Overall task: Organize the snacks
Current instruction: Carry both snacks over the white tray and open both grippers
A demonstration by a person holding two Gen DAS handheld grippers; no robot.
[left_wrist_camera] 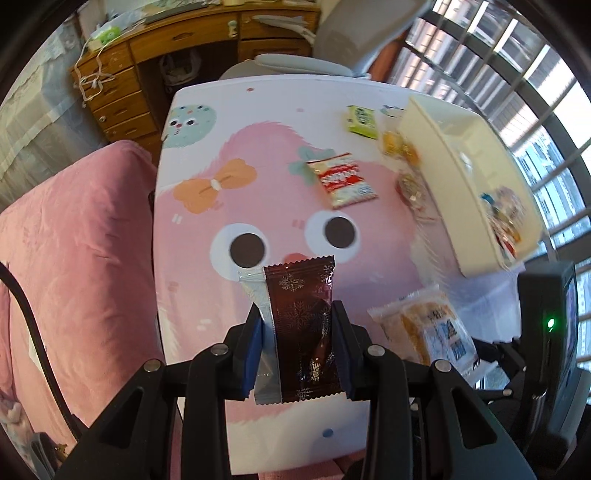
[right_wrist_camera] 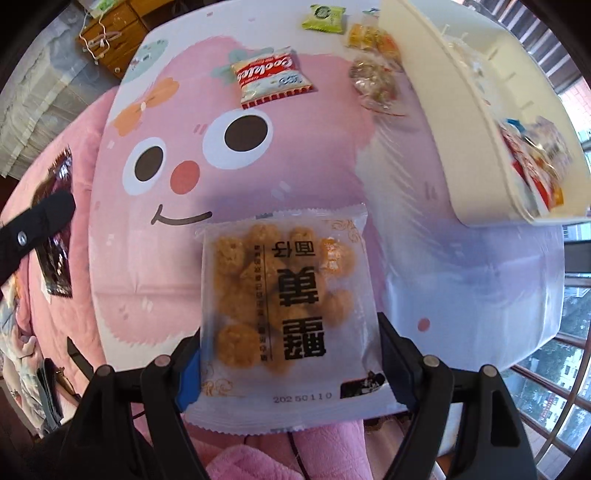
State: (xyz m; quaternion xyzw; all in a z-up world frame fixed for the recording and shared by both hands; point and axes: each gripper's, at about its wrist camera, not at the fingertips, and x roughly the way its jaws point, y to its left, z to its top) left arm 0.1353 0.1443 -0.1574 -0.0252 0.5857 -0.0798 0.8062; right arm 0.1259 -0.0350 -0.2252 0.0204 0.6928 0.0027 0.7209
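Note:
My left gripper (left_wrist_camera: 295, 314) is shut on a dark brown snowflake-print snack packet (left_wrist_camera: 301, 332), held upright above the near part of the table. My right gripper (right_wrist_camera: 290, 332) is shut on a clear packet of golden puffed snacks (right_wrist_camera: 284, 306), also above the table's near edge; that packet shows in the left wrist view (left_wrist_camera: 424, 328). A cream storage box (left_wrist_camera: 454, 173) stands at the table's right side with several snacks in its near end (right_wrist_camera: 535, 158). On the table lie a red-and-white cookie packet (right_wrist_camera: 271, 75), a green packet (right_wrist_camera: 325, 16), and clear-wrapped candies (right_wrist_camera: 376, 79).
The small table (right_wrist_camera: 461, 277) has a pink cartoon-face cover. A pink blanket (left_wrist_camera: 74, 240) lies left of it. A wooden desk with drawers (left_wrist_camera: 122, 92) and a grey chair (left_wrist_camera: 314, 62) stand behind. Window bars (left_wrist_camera: 517, 74) run along the right.

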